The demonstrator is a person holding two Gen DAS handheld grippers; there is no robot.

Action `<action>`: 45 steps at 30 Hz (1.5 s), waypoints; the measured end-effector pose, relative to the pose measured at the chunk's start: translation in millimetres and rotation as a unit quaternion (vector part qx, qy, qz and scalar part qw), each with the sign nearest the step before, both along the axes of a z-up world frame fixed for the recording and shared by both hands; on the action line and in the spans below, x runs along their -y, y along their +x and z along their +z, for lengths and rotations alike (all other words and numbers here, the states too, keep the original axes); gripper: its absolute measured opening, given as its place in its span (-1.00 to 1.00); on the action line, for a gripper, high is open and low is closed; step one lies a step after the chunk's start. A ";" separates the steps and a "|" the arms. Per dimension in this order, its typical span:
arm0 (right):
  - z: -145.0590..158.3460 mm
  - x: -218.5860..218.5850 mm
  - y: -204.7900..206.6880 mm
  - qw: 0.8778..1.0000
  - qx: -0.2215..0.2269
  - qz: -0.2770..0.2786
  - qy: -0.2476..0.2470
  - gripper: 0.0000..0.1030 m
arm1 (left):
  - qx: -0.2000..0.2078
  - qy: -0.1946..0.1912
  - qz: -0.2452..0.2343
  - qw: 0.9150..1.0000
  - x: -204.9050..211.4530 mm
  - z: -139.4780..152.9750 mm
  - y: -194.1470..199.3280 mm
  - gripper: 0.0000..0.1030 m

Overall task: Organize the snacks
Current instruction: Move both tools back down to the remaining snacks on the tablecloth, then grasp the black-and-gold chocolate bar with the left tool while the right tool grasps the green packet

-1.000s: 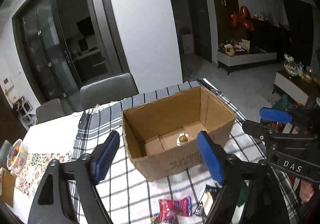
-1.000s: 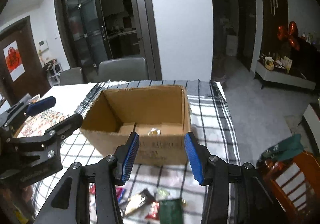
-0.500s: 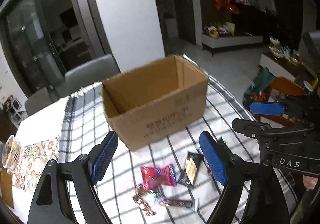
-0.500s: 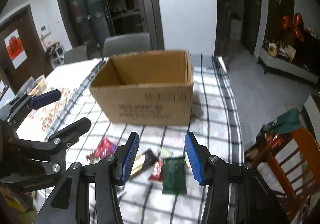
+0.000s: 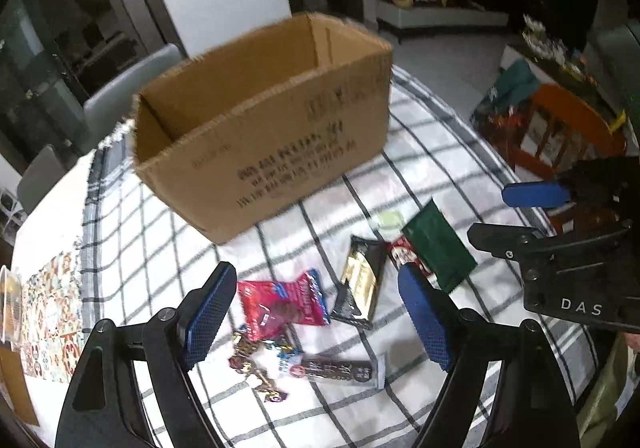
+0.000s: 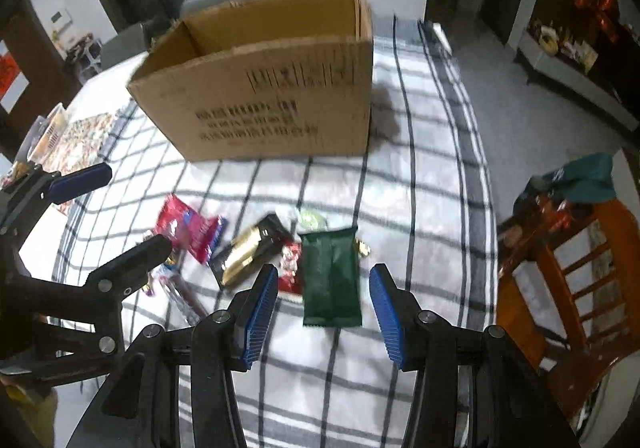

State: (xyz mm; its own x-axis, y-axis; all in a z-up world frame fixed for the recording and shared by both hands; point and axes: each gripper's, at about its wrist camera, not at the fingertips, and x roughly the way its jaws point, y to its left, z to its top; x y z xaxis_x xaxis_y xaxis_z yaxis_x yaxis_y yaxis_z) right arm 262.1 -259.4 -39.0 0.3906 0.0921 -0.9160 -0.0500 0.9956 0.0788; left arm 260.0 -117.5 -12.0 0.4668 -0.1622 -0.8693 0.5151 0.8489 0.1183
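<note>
Both grippers have dropped from the cardboard box [image 6: 272,88] toward the snacks.
Your right gripper [image 6: 323,312], spread wide and empty, straddles the green packet [image 6: 330,280] lying lengthwise on the checked cloth [image 6: 432,208]; your left gripper [image 5: 316,316], also gaping, hovers over the red packet [image 5: 282,304].

I see bare checked cloth [image 6: 424,208] right of the snacks, wide enough to pass a gripper. Ahead, the box [image 6: 272,88] walls off the far side; its top stands open. The green packet [image 6: 330,280] lies between my right gripper's [image 6: 323,312] spread fingers, the left gripper [image 6: 96,232] crowding from the left.
</note>
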 end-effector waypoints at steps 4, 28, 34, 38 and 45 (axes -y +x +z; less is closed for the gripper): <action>-16.9 0.5 5.7 0.999 -0.033 0.008 0.003 -0.05 | -0.019 0.021 -0.019 0.999 12.2 -14.2 4.1 0.50; -64.3 -6.0 27.2 0.995 -0.094 0.019 0.011 -0.08 | -0.119 0.029 -0.058 0.991 29.7 -72.5 27.0 -0.16; -68.3 -10.2 31.2 0.996 -0.091 0.020 0.000 -0.14 | -0.135 0.017 -0.055 0.989 29.3 -79.8 33.5 -0.21; -72.8 -11.1 34.8 0.995 -0.094 0.016 -0.005 -0.14 | -0.144 0.007 -0.056 0.988 31.7 -81.5 37.2 -0.21; -80.1 -8.7 37.0 0.996 -0.094 0.011 -0.005 -0.14 | -0.148 0.006 -0.057 0.987 38.4 -85.3 38.7 -0.24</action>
